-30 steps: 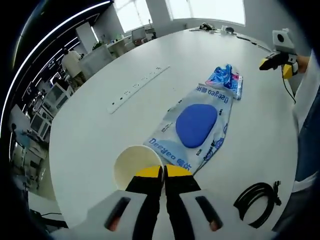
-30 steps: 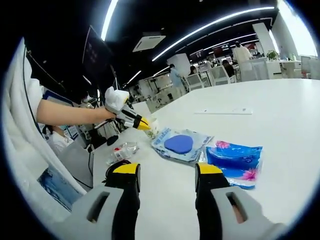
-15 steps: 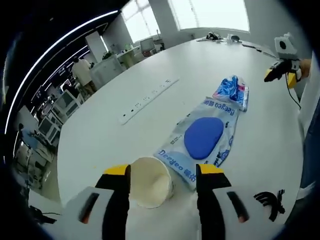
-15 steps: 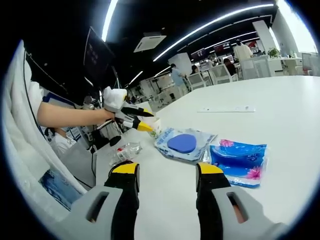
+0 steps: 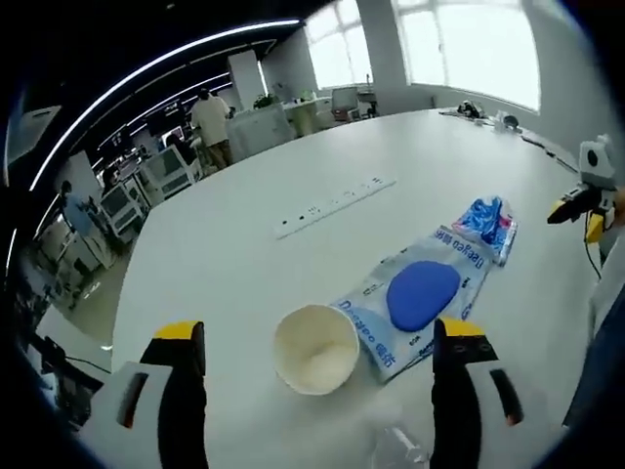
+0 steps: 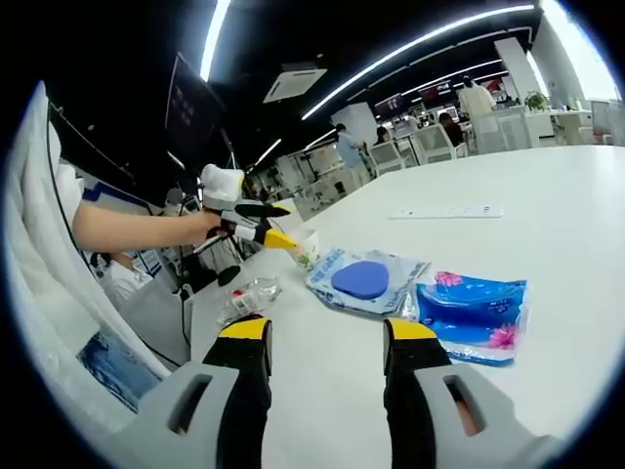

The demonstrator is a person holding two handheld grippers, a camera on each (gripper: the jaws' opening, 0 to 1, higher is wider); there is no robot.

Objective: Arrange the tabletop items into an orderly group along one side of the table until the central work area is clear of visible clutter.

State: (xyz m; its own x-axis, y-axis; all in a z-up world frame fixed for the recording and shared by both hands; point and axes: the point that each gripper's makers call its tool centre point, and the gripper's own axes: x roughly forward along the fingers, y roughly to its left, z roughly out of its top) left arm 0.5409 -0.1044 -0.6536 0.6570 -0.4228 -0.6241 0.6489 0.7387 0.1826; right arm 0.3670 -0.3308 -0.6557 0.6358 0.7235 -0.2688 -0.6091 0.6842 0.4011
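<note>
The paper cup [image 5: 315, 348], gripped a second ago, is now released upright on the worktop [image 5: 244, 264] between the left gripper's [image 5: 317, 342] wide jaws, touching the wipes pack [image 5: 420, 298]. The right gripper's [image 6: 324, 337] jaws are held wide, empty.

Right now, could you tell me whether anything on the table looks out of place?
Nothing is spilled or damaged. The paper cup stands upright beside the wipes pack, with the blue packet at its far end. A crumpled clear wrapper lies loose near the table edge.
</note>
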